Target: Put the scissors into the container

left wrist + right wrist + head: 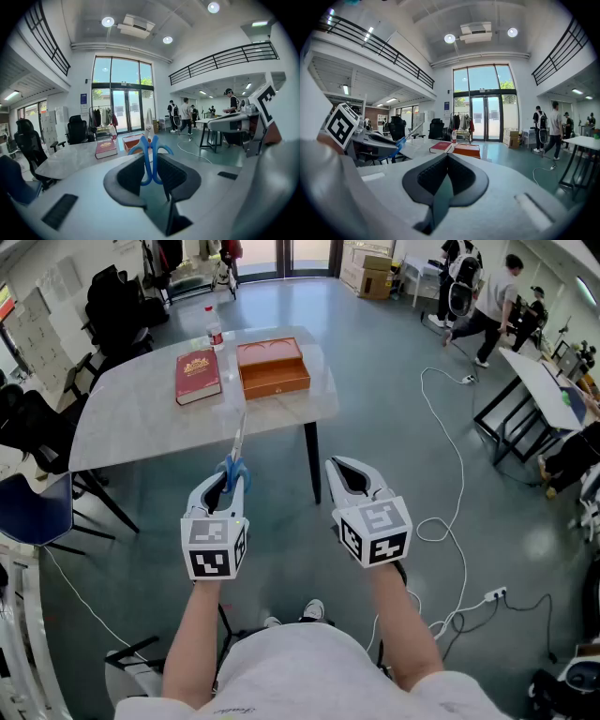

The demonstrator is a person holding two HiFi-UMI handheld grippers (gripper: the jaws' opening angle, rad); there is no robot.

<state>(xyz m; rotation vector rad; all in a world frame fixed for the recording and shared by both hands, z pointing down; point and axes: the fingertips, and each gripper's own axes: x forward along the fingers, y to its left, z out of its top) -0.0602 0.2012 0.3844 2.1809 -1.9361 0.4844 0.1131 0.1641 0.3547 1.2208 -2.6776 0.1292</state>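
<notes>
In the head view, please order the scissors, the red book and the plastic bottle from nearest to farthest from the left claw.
1. Scissors: held in the left claw, blades pointing forward.
2. Red book: on the table, ahead and slightly left.
3. Bottle: behind the book, near the table's far edge.

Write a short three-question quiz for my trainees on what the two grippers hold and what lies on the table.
1. True or false: the right gripper holds the blue-handled metal scissors.
2. In the head view, what lies just left of the open orange box-shaped container on the pale marble table? A a red hardcover book; B a white mug; C a green plate.
3. Fill in: the scissors are clamped in the ____ gripper.
Key: 1 false, its jaws are together and empty; 2 A; 3 left gripper.
</notes>
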